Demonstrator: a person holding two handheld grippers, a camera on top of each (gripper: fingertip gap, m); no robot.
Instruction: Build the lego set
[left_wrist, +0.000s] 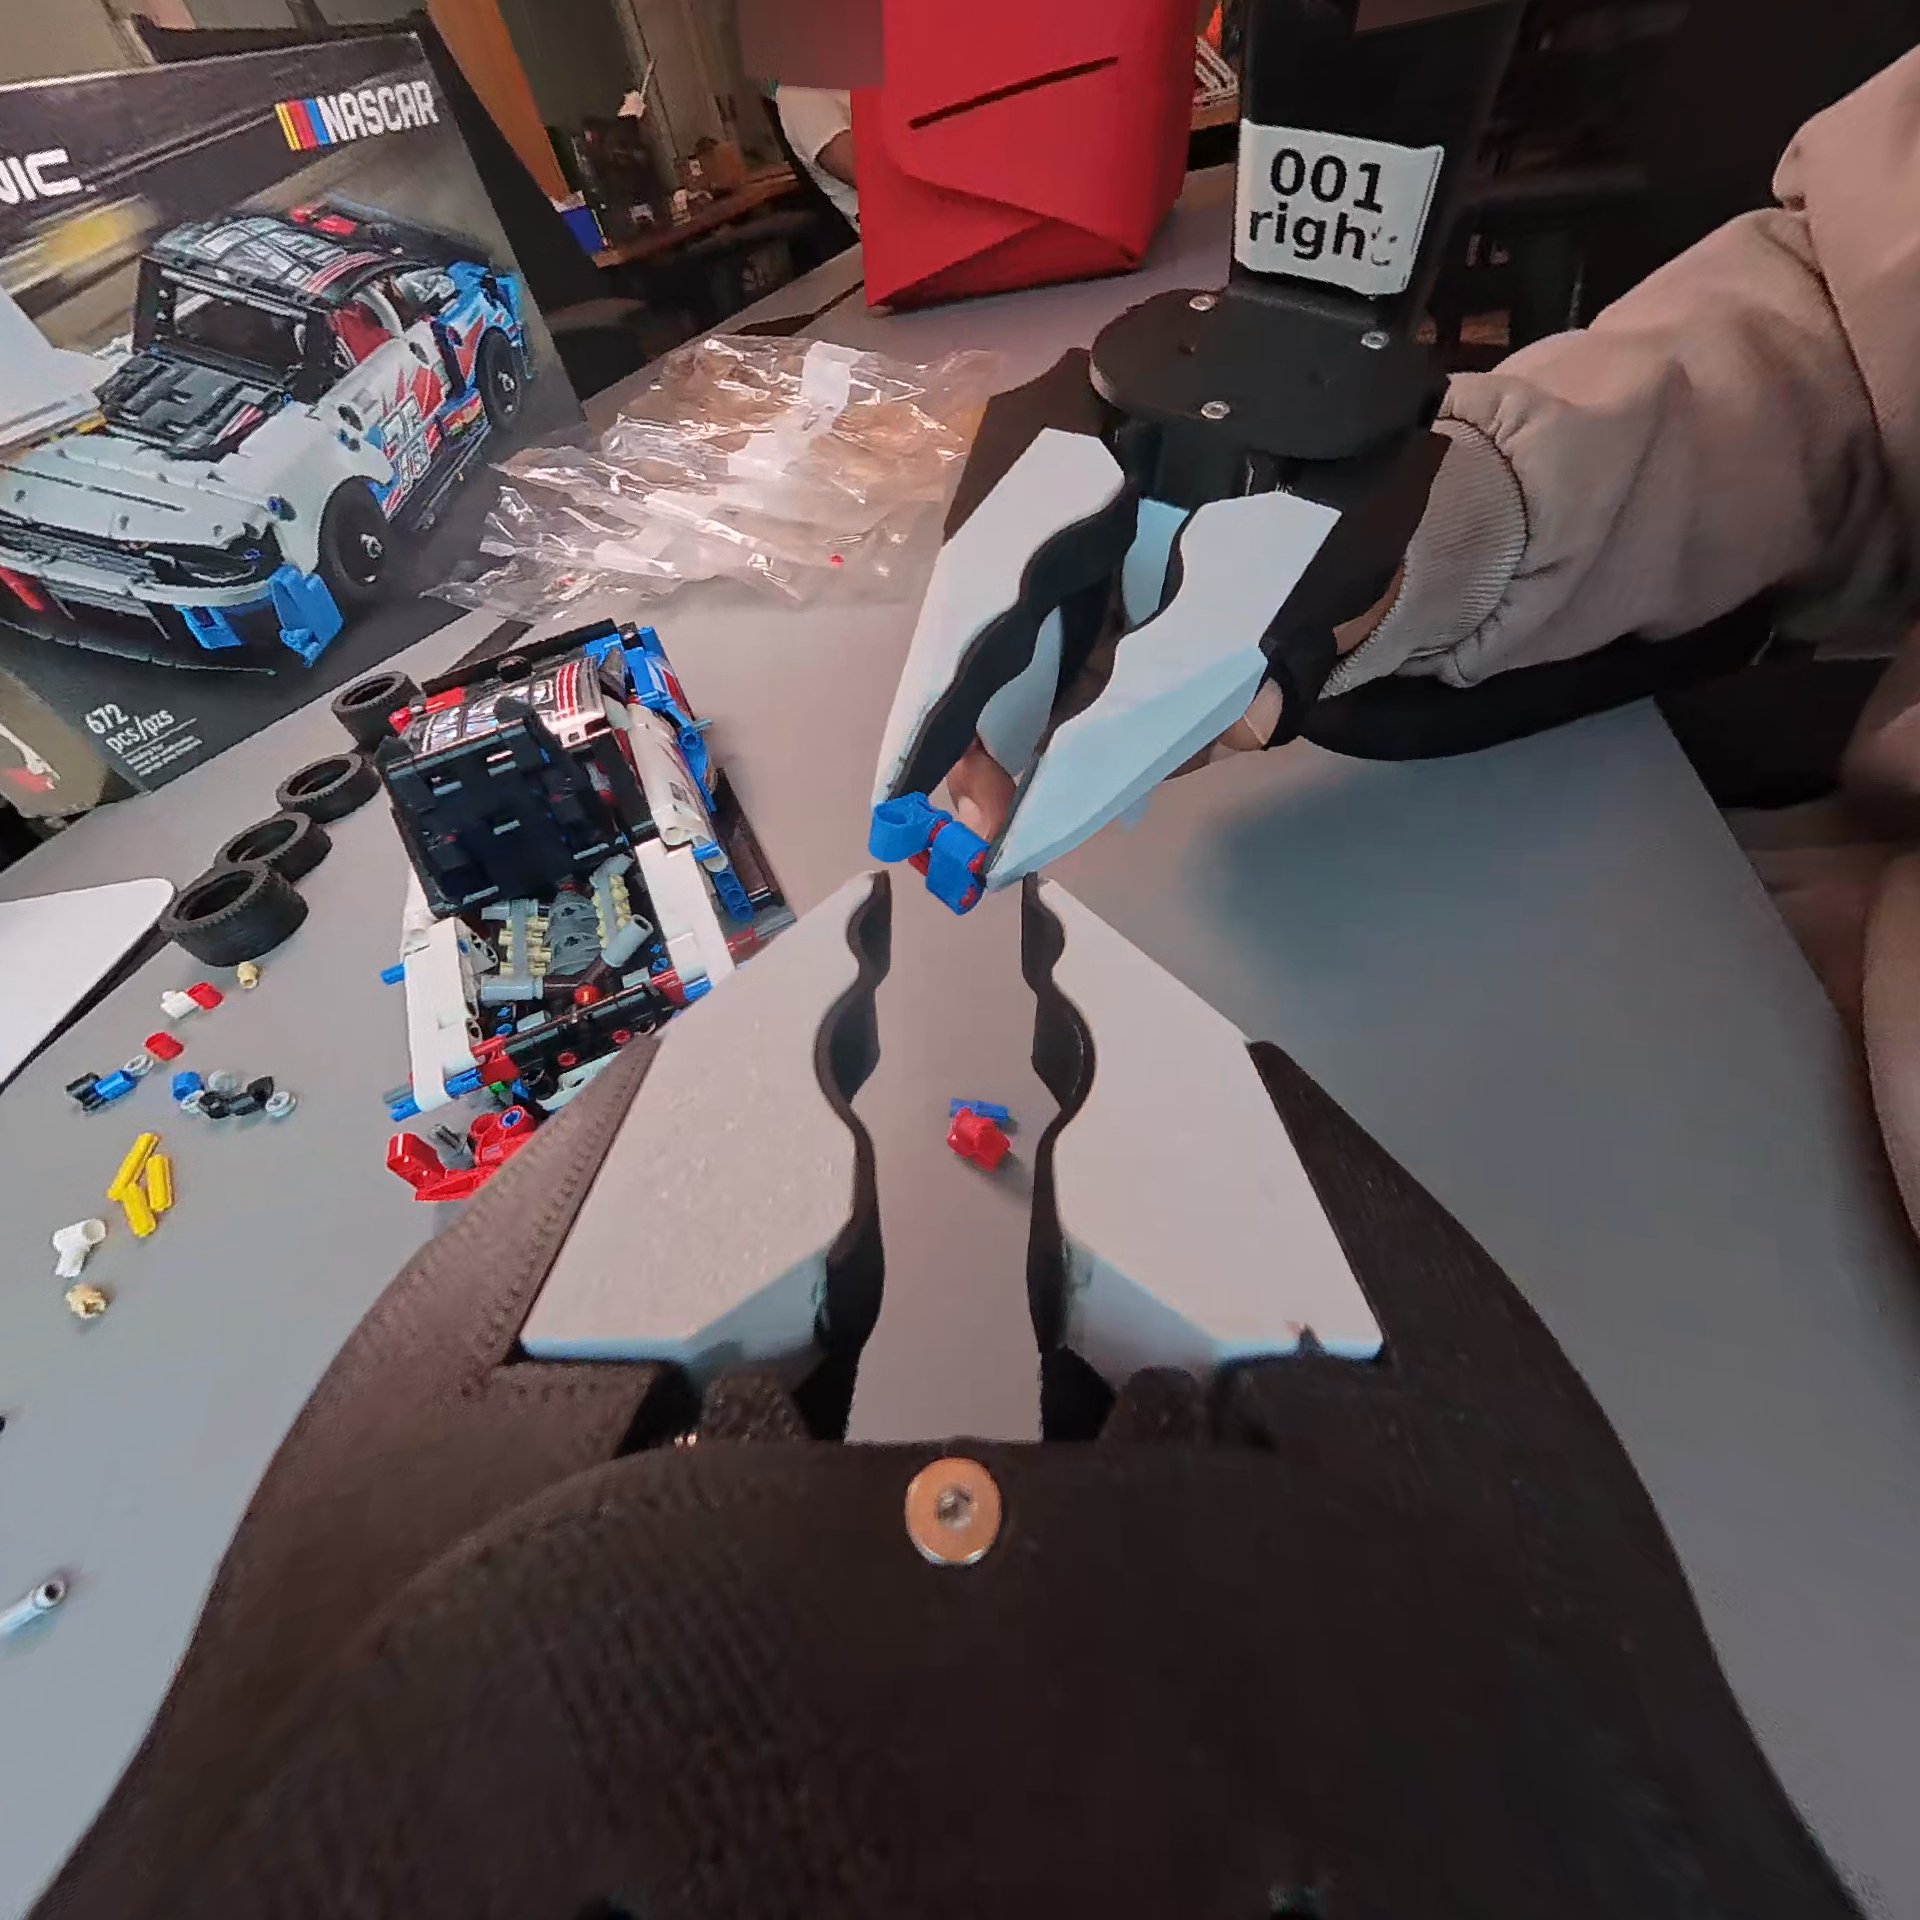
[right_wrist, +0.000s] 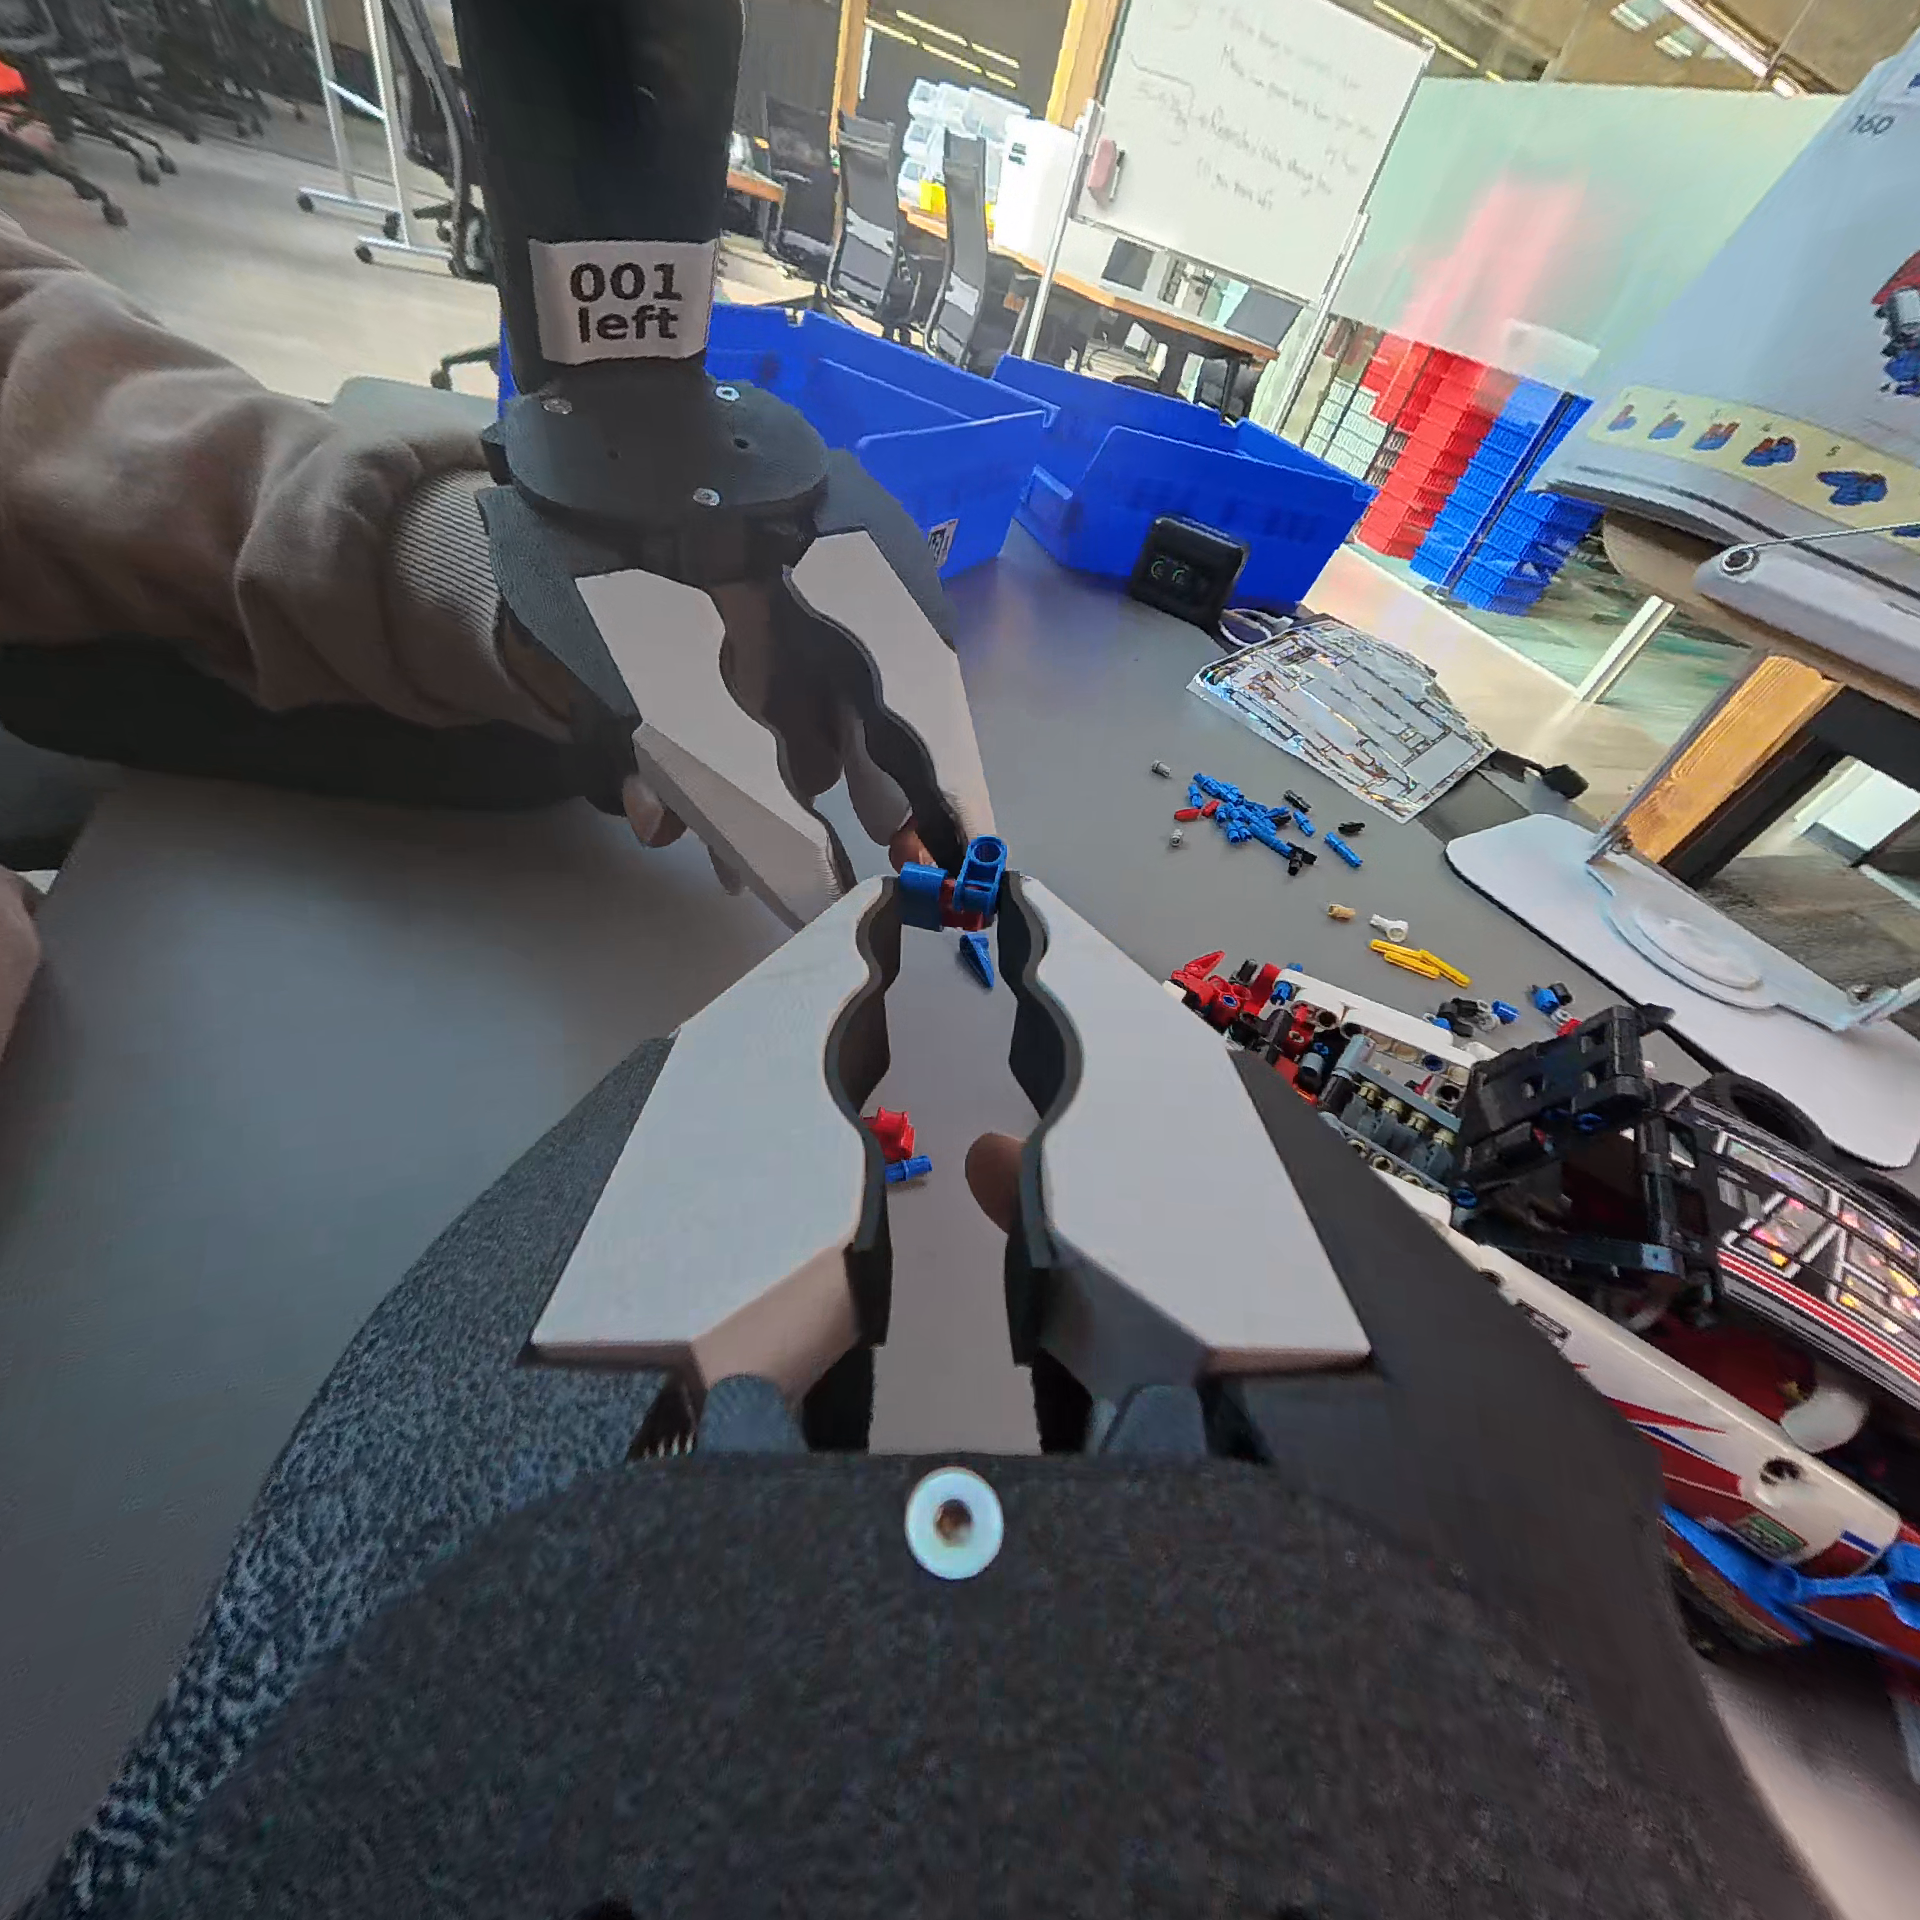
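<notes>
My right gripper (right_wrist: 954, 891) is shut on a small blue and red connector assembly (right_wrist: 982, 868) and holds it at its fingertips above the grey table (right_wrist: 312, 1039). In the left wrist view it (left_wrist: 940, 854) comes down from the top with the assembly (left_wrist: 896, 831). My left gripper (left_wrist: 956, 920) is open and empty, tips just below the assembly, facing the right gripper; it also shows in the right wrist view (right_wrist: 888, 873). A loose red piece with a blue pin (left_wrist: 977, 1132) lies on the table below. The part-built race car (left_wrist: 561, 883) lies to the left.
Several black tyres (left_wrist: 270, 842), small loose parts (left_wrist: 187, 1091), yellow pins (left_wrist: 140, 1184), clear bags (left_wrist: 748, 478) and the set's box (left_wrist: 260, 416) lie left. A pile of blue pins (right_wrist: 1247, 821), sticker sheet (right_wrist: 1340, 717), blue bins (right_wrist: 1039, 447) and booklet stand (right_wrist: 1766, 364) show beyond. My left and right fingertips are right by each other.
</notes>
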